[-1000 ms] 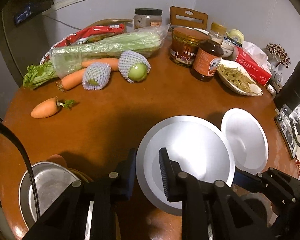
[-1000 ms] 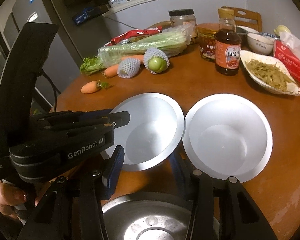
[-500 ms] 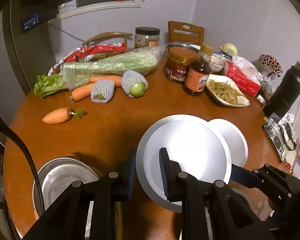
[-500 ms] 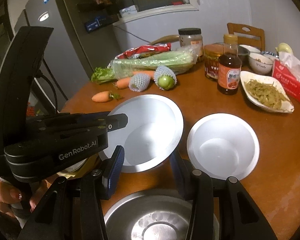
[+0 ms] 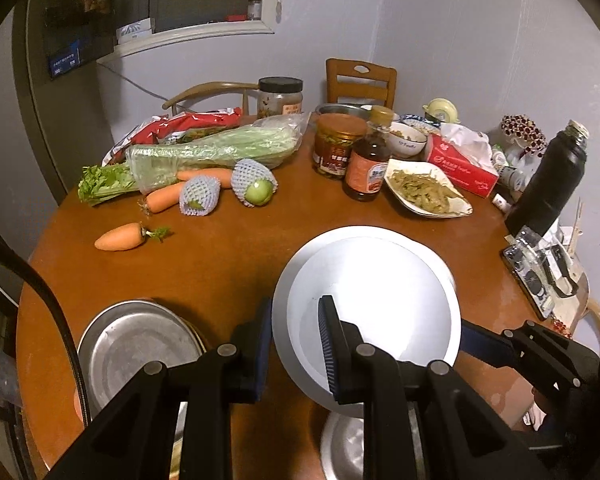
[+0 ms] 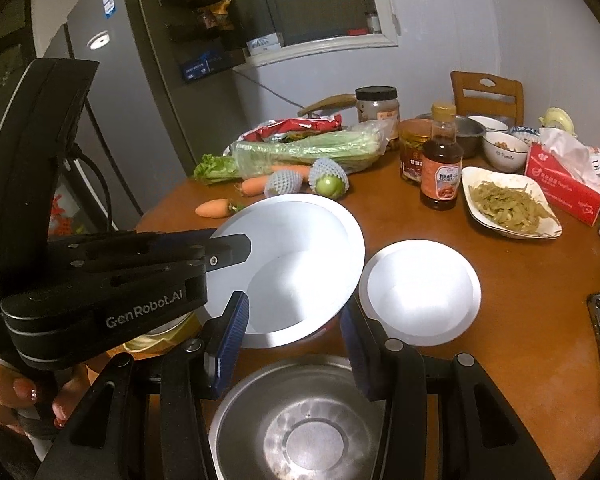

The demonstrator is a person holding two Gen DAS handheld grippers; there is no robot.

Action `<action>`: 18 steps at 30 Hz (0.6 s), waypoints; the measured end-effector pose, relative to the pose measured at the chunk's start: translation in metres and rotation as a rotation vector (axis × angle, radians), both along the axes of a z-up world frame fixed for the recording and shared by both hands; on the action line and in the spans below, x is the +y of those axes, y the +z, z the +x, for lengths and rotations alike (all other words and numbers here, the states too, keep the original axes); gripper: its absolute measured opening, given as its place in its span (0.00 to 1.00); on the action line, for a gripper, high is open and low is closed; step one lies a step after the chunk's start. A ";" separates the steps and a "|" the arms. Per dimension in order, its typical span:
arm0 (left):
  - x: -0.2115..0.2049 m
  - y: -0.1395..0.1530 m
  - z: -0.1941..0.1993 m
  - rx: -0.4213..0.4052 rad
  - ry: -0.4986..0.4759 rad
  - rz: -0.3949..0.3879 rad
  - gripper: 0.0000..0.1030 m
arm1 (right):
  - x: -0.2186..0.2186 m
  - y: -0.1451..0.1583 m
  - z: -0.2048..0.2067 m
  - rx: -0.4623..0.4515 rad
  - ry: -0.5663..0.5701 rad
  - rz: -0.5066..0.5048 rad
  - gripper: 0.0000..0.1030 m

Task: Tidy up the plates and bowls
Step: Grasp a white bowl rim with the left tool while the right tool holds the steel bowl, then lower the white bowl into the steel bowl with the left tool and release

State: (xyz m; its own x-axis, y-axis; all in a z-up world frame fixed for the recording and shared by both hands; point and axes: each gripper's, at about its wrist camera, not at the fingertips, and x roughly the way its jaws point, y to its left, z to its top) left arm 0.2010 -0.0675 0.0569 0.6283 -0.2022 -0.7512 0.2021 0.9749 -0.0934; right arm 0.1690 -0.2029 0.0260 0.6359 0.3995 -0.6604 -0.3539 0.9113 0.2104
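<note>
Bowls: two white ones, large white bowl (image 6: 296, 264) lifted over the table (image 6: 520, 320), small white bowl (image 6: 420, 292) resting beside it. Left gripper (image 5: 294, 344) pinches the large bowl's rim; right gripper (image 6: 292, 344) clamps a steel bowl (image 6: 296, 420).

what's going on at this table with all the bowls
A person is sorting dishes with tongs in each hand. The left tongs grip the rim of a big white bowl, held above the round table beside a smaller white bowl. The right tongs hold a metal bowl by its rim.
</note>
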 end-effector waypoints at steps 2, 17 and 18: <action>-0.003 0.003 -0.006 -0.011 -0.004 -0.001 0.23 | -0.003 0.003 -0.005 -0.008 0.002 -0.001 0.47; -0.029 0.012 -0.039 -0.046 -0.030 0.013 0.23 | -0.027 0.017 -0.042 -0.055 -0.003 -0.003 0.47; -0.030 0.013 -0.041 -0.048 -0.031 0.013 0.23 | -0.029 0.017 -0.045 -0.057 -0.006 -0.004 0.47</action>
State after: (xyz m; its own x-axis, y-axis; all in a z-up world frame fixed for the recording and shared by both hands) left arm 0.1600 -0.0977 0.0697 0.6568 -0.2128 -0.7234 0.2365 0.9691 -0.0704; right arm 0.1243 -0.2319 0.0430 0.6745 0.3935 -0.6247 -0.3601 0.9140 0.1870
